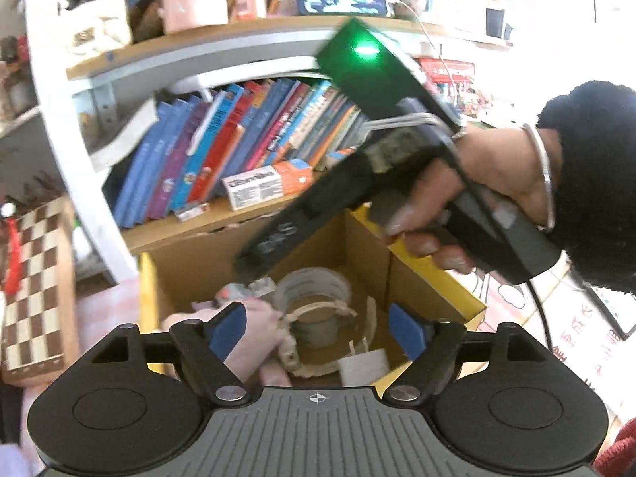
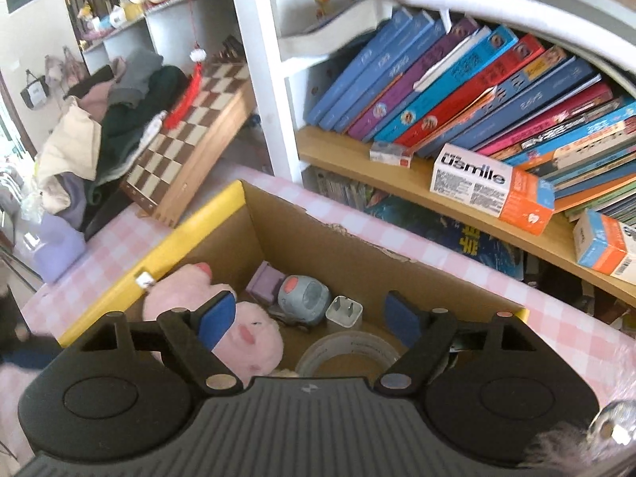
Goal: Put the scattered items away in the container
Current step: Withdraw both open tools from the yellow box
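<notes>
**Grippers Poised Over a Filling Cardboard Box**

Right-wrist view, left to right: a fluffy pink plush pig [image 2: 242, 334] lies against the yellow-edged wall of the open brown cardboard box [image 2: 190, 230], beside a small lilac plastic block [image 2: 265, 280], a round grey-blue gadget with a red spot [image 2: 304, 298], a white plug adapter [image 2: 344, 312] and a clear roll of packing tape [image 2: 349, 353]. The right gripper [image 2: 308, 318] hangs over them with jaws spread wide and nothing between its blue pads.

Left-wrist view shows the same box from the other side — the left gripper [image 1: 318, 328] likewise gaping and empty, while a hand in a black fleece sleeve [image 1: 489, 183] steers the other tool down toward the contents.

By the look of it, a drop-off into the box is ending or a reach is starting; any stray items on the pink-checked tablecloth [image 2: 119, 246] lie out of sight. The tape lies flat, core pointing up; the pig's long axis runs along the yellow wall.
</notes>
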Demonstrator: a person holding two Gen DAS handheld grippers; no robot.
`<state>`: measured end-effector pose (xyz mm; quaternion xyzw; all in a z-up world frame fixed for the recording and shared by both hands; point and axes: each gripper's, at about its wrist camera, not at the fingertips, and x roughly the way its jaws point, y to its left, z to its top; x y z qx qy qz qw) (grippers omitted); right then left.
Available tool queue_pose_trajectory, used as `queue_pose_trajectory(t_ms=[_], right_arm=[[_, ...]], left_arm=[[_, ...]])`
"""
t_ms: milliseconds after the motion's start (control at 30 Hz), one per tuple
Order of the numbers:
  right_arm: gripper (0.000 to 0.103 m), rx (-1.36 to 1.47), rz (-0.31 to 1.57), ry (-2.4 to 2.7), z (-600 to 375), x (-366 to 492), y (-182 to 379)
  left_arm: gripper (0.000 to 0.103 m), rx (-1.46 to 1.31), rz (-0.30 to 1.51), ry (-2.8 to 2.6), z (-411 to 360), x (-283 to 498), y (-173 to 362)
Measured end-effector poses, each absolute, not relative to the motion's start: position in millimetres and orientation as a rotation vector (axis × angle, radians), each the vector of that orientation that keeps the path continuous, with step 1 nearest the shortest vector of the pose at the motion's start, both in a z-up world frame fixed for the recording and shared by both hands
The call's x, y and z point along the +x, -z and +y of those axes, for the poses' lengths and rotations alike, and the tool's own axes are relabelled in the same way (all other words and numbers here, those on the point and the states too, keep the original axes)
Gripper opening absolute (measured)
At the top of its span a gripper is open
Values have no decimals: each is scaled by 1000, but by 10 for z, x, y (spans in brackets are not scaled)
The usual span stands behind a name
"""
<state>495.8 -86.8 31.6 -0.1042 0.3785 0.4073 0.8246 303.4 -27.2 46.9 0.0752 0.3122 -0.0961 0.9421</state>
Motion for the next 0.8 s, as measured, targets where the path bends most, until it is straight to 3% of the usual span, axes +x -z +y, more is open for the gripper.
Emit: queue_pose_trajectory(t_ms=[367,800], right_arm=[[82,-203,685,-825,-1344,4528,-514],[84,-224,612,-621,-1918,3366,-513]], left_arm=[[82,98,588,43,-4,2604,-620],[86,48,540,-8,89,2065,-574]])
